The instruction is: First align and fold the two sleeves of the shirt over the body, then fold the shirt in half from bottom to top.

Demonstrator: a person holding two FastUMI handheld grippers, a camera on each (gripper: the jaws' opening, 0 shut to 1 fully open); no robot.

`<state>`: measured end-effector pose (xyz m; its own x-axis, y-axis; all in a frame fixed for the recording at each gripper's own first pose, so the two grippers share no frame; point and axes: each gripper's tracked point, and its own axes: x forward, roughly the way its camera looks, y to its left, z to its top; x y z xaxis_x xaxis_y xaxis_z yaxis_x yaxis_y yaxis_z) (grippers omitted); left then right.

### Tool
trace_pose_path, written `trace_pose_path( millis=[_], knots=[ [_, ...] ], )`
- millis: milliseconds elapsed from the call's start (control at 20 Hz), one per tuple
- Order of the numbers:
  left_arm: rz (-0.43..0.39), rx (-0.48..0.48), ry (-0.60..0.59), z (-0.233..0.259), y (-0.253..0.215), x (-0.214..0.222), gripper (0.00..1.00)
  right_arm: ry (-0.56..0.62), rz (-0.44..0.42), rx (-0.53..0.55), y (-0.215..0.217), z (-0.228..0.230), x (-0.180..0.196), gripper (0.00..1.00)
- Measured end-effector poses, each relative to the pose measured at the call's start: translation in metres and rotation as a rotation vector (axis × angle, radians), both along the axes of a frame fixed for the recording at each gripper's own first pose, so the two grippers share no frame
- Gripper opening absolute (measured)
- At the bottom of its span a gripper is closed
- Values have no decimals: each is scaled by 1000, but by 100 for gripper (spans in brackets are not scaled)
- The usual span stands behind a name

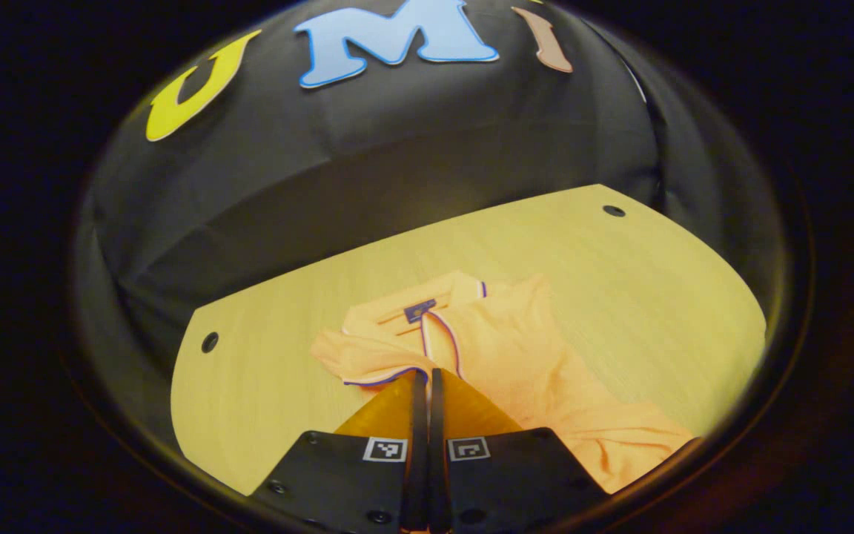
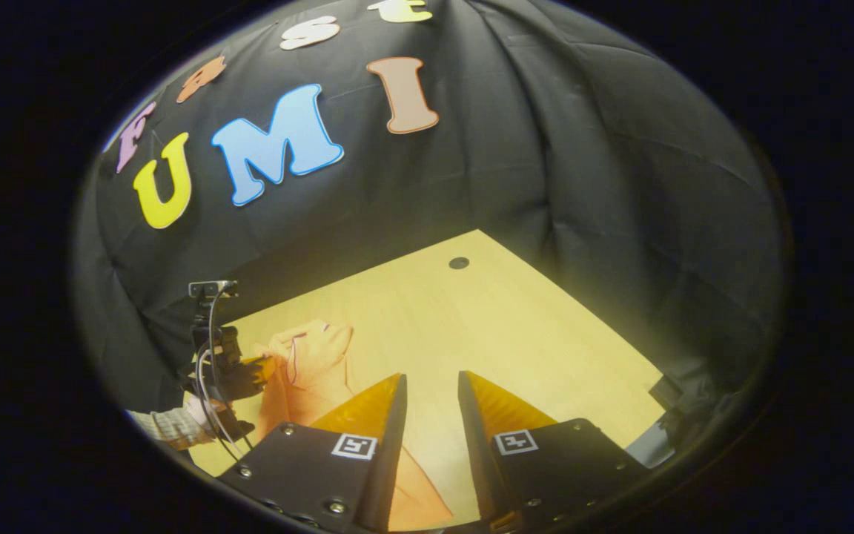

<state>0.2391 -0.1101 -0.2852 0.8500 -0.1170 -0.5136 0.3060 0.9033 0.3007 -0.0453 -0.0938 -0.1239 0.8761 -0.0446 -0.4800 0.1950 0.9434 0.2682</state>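
Fingers of the left gripper (image 1: 427, 382) are pinched narrow right at the orange polo shirt's (image 1: 516, 356) trimmed sleeve cuff (image 1: 375, 377), probably so it can be folded over the body. Right gripper (image 2: 431, 393) hangs apart, jaws parted, empty, above the wooden table (image 2: 516, 326).

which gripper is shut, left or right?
The left gripper: its fingers meet at the shirt's trimmed sleeve edge. The right gripper shows a clear gap, holding nothing.
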Motion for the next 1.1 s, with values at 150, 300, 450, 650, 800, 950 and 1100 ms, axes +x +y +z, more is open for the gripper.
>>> trace_pose_path(
  millis=[150,300,450,650,800,950,1100],
  knots=[
    [-67,60,17,-10,-21,-6,6,8,-14,11,-2,-5,-1,43],
    [-68,67,46,-18,-24,-5,6,14,-17,22,-1,-8,-2,43],
    [-73,24,70,-25,-26,-10,13,21,-4,23,4,-13,1,43],
    [-92,-20,86,-17,-28,-19,34,29,33,22,14,-17,7,43],
    [-85,-48,66,-4,-26,-28,54,36,81,15,24,-21,12,43],
    [-78,-94,59,10,-21,-47,56,50,137,1,36,-31,17,43],
    [-67,-145,57,25,-11,-72,60,83,196,0,49,-45,20,43]
  ],
)
